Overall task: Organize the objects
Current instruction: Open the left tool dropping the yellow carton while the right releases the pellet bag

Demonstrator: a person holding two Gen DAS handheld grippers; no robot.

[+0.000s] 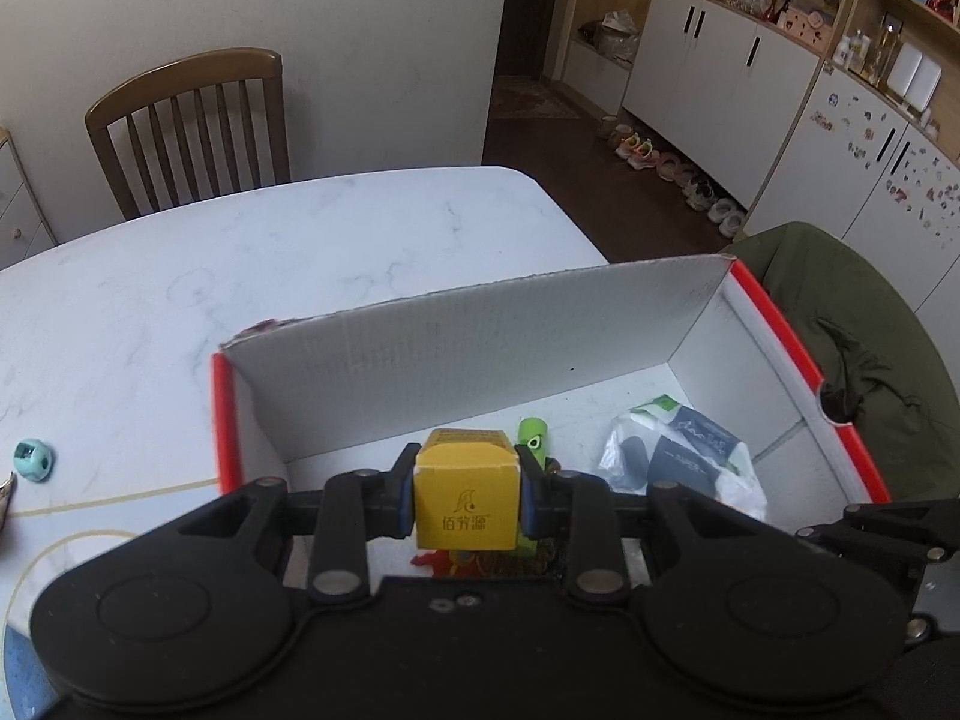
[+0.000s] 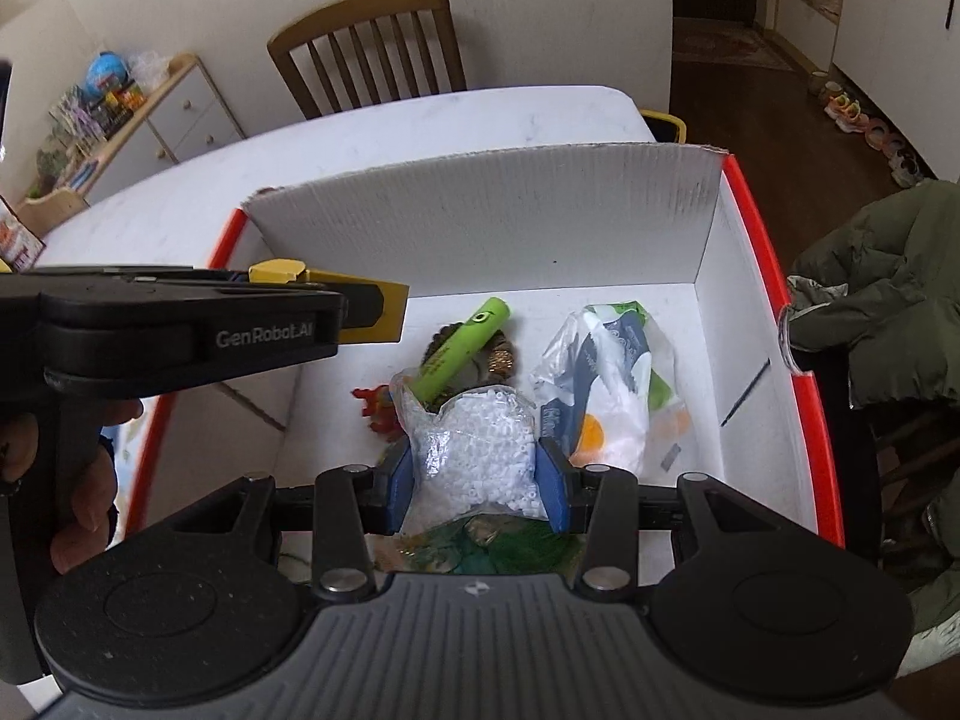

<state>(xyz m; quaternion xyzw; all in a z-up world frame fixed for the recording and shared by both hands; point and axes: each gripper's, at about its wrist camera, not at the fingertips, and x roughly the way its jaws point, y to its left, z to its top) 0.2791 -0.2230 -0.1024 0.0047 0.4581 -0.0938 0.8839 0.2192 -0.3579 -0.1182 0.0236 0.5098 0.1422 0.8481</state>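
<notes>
Left gripper (image 1: pixel 467 495): held level above the left part of the box (image 1: pixel 480 330), jaws pinching a small yellow carton (image 1: pixel 465 501) by its two sides.
Hand (image 2: pixel 78 480): wrapped around the left gripper's handle, at the left edge of the right wrist view.
Right gripper (image 2: pixel 477 477): over the middle of the box, jaws pinching a clear bag of white beads (image 2: pixel 474 450).
Box floor: green tube (image 2: pixel 465 345), red toy (image 2: pixel 378 408), plastic bag (image 2: pixel 606 384) to the right.
Table (image 1: pixel 240 264): white marble top, mint sharpener (image 1: pixel 33 459) at far left.
Room: wooden chair (image 1: pixel 192 126) by the wall, green coat (image 1: pixel 852 324), white cabinets (image 1: pixel 720 60) at right.
</notes>
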